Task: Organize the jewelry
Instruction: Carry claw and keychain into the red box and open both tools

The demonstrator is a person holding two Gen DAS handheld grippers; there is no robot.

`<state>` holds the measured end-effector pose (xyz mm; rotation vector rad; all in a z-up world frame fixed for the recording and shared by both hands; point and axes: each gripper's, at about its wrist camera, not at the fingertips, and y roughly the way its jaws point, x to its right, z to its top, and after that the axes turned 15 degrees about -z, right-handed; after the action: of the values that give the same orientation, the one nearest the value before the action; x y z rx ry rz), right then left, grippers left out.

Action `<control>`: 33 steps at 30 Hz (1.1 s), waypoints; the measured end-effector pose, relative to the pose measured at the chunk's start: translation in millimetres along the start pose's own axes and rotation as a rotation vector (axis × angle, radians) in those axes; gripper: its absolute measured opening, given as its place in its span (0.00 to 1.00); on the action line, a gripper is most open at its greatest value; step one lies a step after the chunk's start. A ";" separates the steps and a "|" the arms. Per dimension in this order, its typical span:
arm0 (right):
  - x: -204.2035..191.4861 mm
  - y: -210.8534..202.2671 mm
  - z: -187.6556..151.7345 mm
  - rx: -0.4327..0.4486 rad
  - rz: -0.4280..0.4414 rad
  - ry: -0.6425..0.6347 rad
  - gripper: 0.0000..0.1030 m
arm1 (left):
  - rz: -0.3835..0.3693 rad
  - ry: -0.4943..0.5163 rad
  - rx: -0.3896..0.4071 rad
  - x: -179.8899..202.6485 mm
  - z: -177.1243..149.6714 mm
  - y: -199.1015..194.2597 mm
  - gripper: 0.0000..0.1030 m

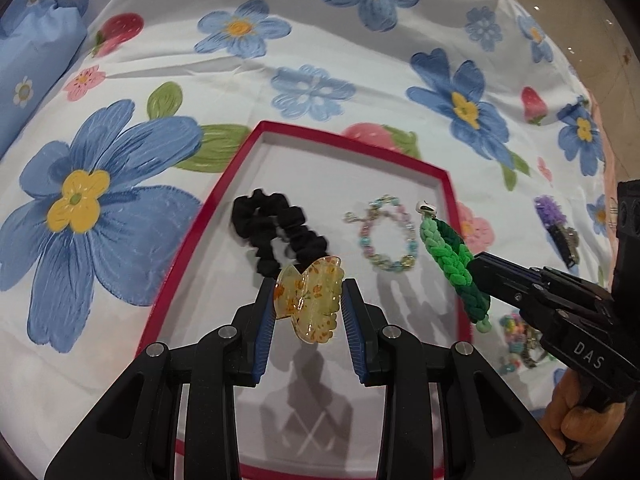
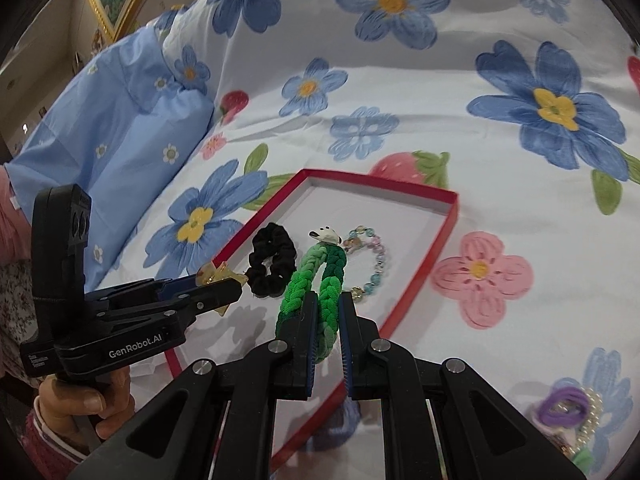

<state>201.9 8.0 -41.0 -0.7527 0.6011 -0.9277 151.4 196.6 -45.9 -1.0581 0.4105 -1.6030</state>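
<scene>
A shallow red-rimmed box (image 1: 224, 184) (image 2: 436, 248) with a white floor lies on the flowered bedsheet. In it lie a black scrunchie (image 1: 276, 232) (image 2: 272, 264) and a pastel bead bracelet (image 1: 390, 236) (image 2: 374, 264). My left gripper (image 1: 308, 300) (image 2: 236, 284) is shut on a translucent yellow butterfly hair claw (image 1: 310, 300) (image 2: 216, 274), held over the box. My right gripper (image 2: 326, 304) (image 1: 478, 266) is shut on a green braided band (image 2: 320, 280) (image 1: 454, 260) with a white charm at its tip, over the box's right part.
Right of the box on the sheet lie a purple hair clip (image 1: 554, 220), a purple hair tie with pearls (image 2: 568, 406) and a pile of coloured bead pieces (image 1: 516, 340). A blue pillow (image 2: 112, 128) (image 1: 36, 56) lies at the far left.
</scene>
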 end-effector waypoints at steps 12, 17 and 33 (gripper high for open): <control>-13.0 43.8 4.0 -0.062 -0.072 -0.069 0.10 | 0.032 -0.035 -0.041 -22.5 5.8 27.9 0.30; -11.4 54.2 2.5 -0.086 -0.075 -0.075 0.10 | 0.040 -0.033 -0.050 -22.6 6.5 32.7 0.29; -7.4 49.4 2.2 -0.090 -0.046 -0.048 0.19 | 0.057 -0.028 -0.036 -19.5 5.9 26.1 0.41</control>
<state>223.8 34.2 -77.5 -0.8695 0.5886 -0.9269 171.4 207.5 -69.9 -1.0853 0.4483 -1.5334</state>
